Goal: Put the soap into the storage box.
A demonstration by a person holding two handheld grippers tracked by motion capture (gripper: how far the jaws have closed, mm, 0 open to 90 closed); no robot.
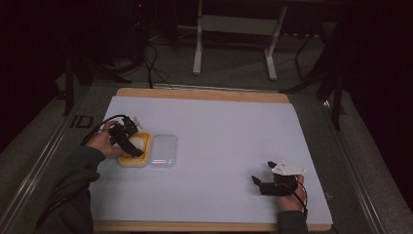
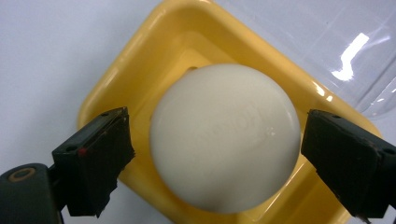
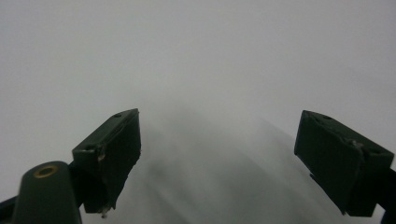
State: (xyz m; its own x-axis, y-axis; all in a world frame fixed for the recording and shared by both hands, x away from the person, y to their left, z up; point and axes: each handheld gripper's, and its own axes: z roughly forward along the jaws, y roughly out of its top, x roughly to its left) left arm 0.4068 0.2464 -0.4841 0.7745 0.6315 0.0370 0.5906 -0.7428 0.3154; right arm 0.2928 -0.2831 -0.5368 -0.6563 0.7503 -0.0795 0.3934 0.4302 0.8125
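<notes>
Left gripper (image 2: pixel 217 154) released: black jaws spread wide, standing either side of a smooth, rounded cream-white soap bar (image 2: pixel 225 140), pads clear of it on both flanks. Faint embossed lettering across the bar's top, too shallow to read. Bar resting in a square yellow plastic soap dish (image 2: pixel 140 65), at the left of the white table sheet (image 1: pixel 219 126). Clear plastic lid (image 1: pixel 163 151) lying flat just beside the dish, on its right. Right gripper (image 3: pixel 217 161) likewise released, jaws wide apart with bare white surface between them, well apart from the dish near the sheet's front right corner.
</notes>
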